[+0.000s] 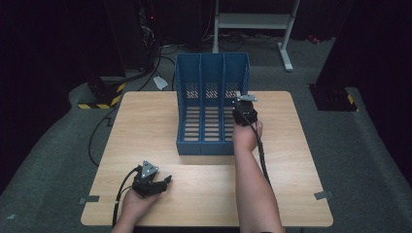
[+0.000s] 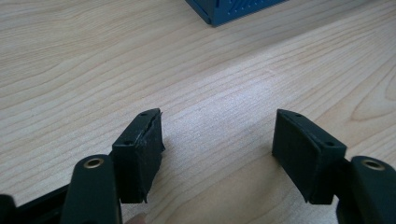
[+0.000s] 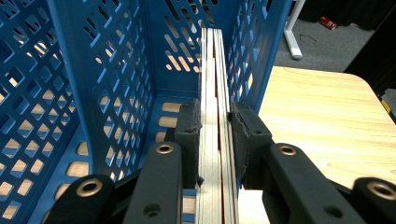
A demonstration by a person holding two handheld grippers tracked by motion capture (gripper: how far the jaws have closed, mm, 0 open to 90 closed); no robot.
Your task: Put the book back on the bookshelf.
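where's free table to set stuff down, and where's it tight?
Free: bare table left of the blue file rack, and the front strip between left gripper and the right forearm. Tight: the rack's right slot, where the right gripper clamps the thin books.

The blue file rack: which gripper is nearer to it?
Right. The right gripper grips a book inside the blue file rack; the left gripper rests open on the table, apart from it.

high view – above the near edge, looking forward and down on the whole table [image 1: 145, 126] | left gripper view – low, close over bare tabletop | right gripper view – close inside the blue rack [image 3: 84, 70] | shared: rack, tabletop
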